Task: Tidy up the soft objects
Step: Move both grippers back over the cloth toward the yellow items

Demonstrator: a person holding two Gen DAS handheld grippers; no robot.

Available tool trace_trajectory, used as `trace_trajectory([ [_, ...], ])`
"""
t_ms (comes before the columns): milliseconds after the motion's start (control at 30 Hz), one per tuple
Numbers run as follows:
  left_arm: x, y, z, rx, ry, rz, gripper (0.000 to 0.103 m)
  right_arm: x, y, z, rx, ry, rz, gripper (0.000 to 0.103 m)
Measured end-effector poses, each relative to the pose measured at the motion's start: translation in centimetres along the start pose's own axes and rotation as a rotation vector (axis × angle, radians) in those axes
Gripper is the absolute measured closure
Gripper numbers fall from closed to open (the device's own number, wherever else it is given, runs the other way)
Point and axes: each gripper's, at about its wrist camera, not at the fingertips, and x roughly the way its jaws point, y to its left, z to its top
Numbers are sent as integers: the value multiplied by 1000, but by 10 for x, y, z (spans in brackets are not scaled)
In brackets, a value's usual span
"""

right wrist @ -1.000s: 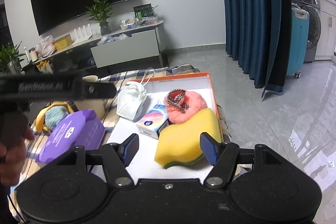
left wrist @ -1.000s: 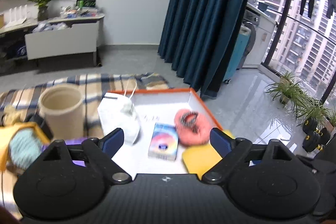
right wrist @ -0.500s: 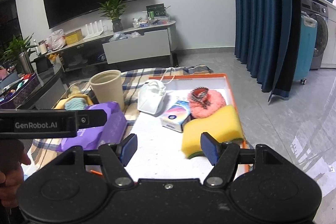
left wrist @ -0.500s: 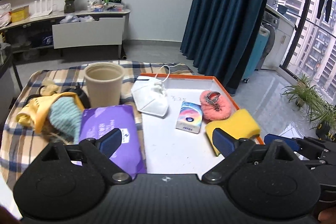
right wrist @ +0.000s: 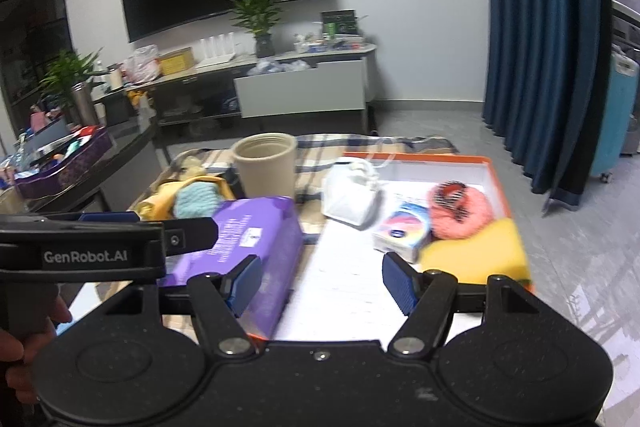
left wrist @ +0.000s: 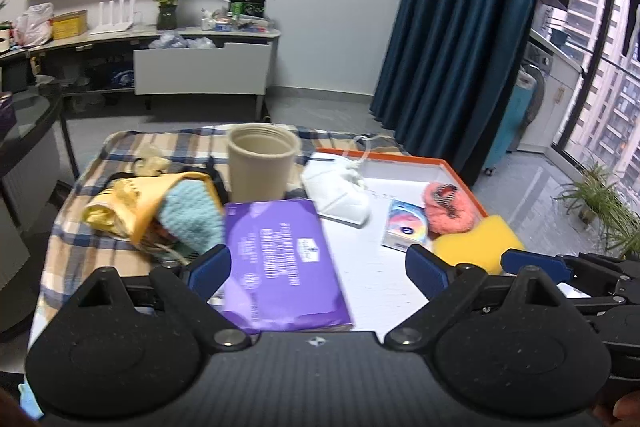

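Between left tongs (left wrist: 318,269): purple pack (left wrist: 278,263)

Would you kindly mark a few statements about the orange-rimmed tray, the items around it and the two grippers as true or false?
1. The pink fluffy item lies inside the orange-rimmed tray. True.
2. The beige cup lies tipped on its side. False: it stands upright on the plaid cloth, outside the tray.
3. The right gripper is open with nothing between its fingers. True.
4. The yellow sponge sits on the plaid cloth beside the cup. False: it is at the tray's near right corner, next to the pink fluffy item.
5. The left gripper is shut on the purple pack. False: its fingers stand wide apart, not pressing it.
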Motion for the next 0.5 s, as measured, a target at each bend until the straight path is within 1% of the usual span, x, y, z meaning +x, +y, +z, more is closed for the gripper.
trace_trajectory([
  [300,-16,40,-6,-53,-22,70,6,21,42,1,-46,23,80,24],
  [500,-22,71,-12,-110,-23,126,6,36,67,2,-83,39,134,24],
])
